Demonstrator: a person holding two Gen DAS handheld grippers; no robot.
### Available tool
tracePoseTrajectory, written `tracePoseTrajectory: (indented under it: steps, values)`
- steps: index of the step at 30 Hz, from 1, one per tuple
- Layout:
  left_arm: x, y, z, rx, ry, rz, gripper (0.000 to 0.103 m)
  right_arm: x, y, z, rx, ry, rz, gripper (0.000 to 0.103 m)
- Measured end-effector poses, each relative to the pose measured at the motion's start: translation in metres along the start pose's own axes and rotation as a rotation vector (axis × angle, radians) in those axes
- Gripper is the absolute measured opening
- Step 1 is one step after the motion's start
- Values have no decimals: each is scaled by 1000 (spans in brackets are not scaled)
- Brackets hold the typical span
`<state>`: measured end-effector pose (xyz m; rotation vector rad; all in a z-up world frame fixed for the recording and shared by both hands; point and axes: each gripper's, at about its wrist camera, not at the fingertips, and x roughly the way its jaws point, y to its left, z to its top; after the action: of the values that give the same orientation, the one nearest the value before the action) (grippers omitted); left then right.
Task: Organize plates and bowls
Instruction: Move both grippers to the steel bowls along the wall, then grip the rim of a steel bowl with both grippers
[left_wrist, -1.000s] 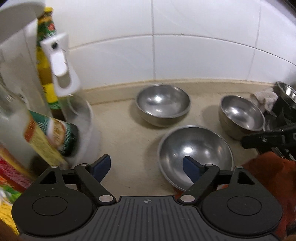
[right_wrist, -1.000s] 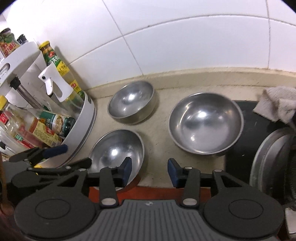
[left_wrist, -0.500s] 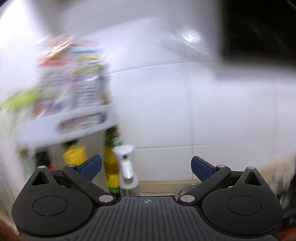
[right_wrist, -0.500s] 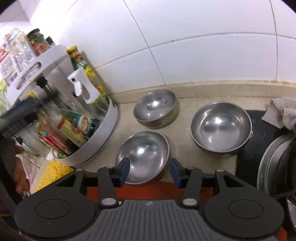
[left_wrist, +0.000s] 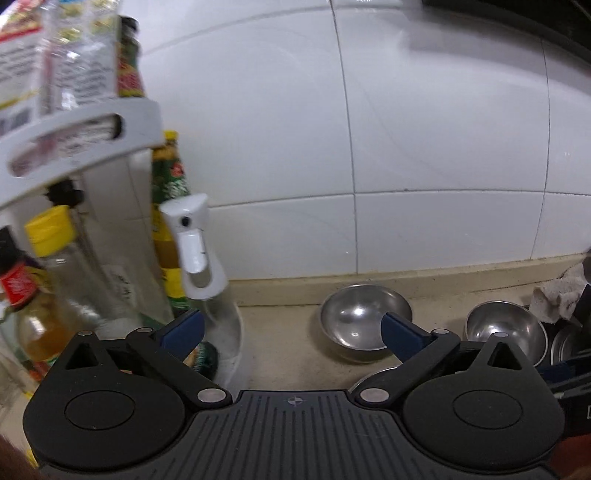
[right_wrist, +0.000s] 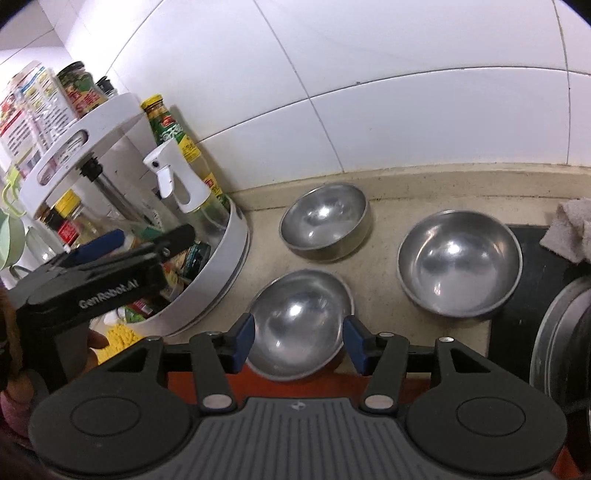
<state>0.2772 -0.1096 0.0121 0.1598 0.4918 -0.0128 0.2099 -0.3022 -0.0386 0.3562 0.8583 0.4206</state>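
Observation:
Three steel bowls sit on the beige counter. In the right wrist view a near bowl (right_wrist: 299, 325) lies just beyond my open right gripper (right_wrist: 299, 341), a smaller bowl (right_wrist: 325, 221) stands by the wall, and a larger bowl (right_wrist: 458, 262) is to the right. My left gripper (left_wrist: 291, 330) is open and empty, held above the counter; it shows from the side in the right wrist view (right_wrist: 122, 243) near the rack. In the left wrist view the wall-side bowl (left_wrist: 364, 325) and the right bowl (left_wrist: 504, 330) show.
A white two-tier rotating rack (right_wrist: 221, 266) full of bottles and a white spray bottle (right_wrist: 181, 184) stands at the left. A grey cloth (right_wrist: 572, 229) and a black stove top (right_wrist: 517, 317) with a pan (right_wrist: 557, 350) are at the right. A tiled wall is behind.
My left gripper swung up towards the wall and has tilted back down a little, still open. My right gripper pulled back and rose, and its jaws opened wider.

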Motion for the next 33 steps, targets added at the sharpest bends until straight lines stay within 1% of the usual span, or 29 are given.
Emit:
tracePoseTrajectory:
  steps: [3,8,14,16,20,23,27,29,33]
  values:
    - [18,-6,5,15,24,-14,103,7,-7,11,6,-12,-15,48]
    - [50,-10,12,11,67,-37,103,24,-17,36,4,-32,-57,48]
    - [87,-13,13,19,123,-43,102,52,-20,66,-39,-41,-104,48]
    - [100,-11,14,9,145,-31,102,64,-22,75,-51,-38,-117,48]
    - [124,-3,14,-48,198,-50,102,85,-25,89,-58,-46,-142,48]
    - [137,-3,12,-48,225,-37,101,97,-29,97,-66,-35,-156,48]
    - [151,-5,9,-64,272,-53,101,112,-36,103,-59,-9,-171,48]
    - [156,-8,8,-57,288,-67,101,118,-40,105,-49,3,-174,48]
    - [167,-16,4,-26,315,-65,100,132,-48,107,-32,40,-183,48]
